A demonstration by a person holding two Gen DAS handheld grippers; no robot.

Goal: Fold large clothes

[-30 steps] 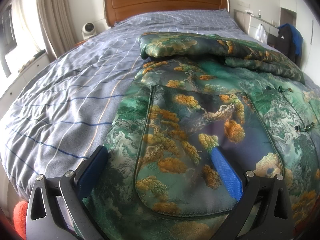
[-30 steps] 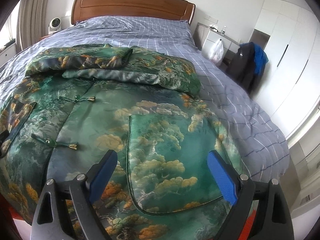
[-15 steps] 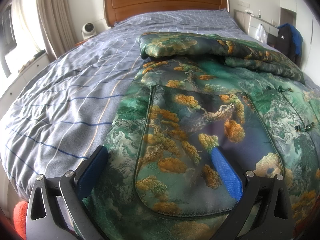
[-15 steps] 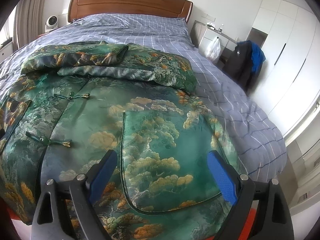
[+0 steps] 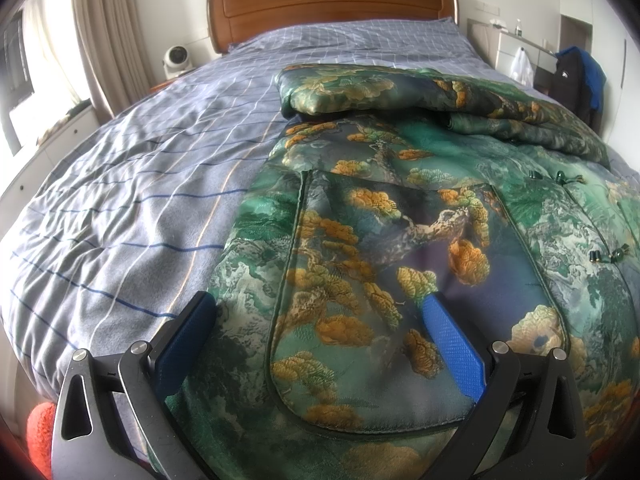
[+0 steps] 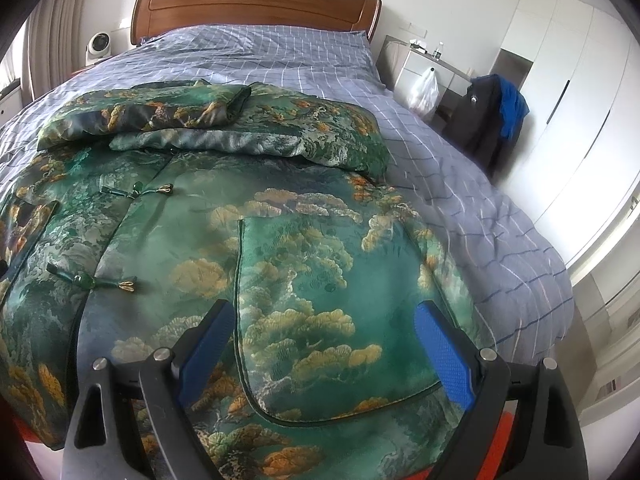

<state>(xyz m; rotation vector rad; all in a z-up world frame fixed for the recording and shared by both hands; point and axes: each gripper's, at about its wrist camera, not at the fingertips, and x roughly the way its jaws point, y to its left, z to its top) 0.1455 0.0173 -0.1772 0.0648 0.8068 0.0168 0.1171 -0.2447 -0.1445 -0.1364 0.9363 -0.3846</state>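
A green brocade jacket (image 5: pixel 400 216) with gold tree patterns lies flat on the bed, front up, with knot buttons (image 6: pixel 92 280) down its middle. Its sleeves (image 6: pixel 224 120) are folded across the upper part. My left gripper (image 5: pixel 316 304) stands open over the jacket's left pocket near the hem, with nothing gripped. My right gripper (image 6: pixel 324 312) is open over the jacket (image 6: pixel 304 216) at its right pocket, fingers apart above the cloth.
The bed (image 5: pixel 132 184) has a blue-grey checked cover and a wooden headboard (image 5: pixel 332 0). A white fan (image 5: pixel 176 60) sits at the back left. A nightstand with a plastic bag (image 6: pixel 424 88), a chair with dark clothes (image 6: pixel 492 116) and white wardrobes (image 6: pixel 568 92) stand on the right.
The right wrist view has shifted slightly, with the jacket sliding a little left and down in the picture. The left gripper has not moved. Both grippers stay open.
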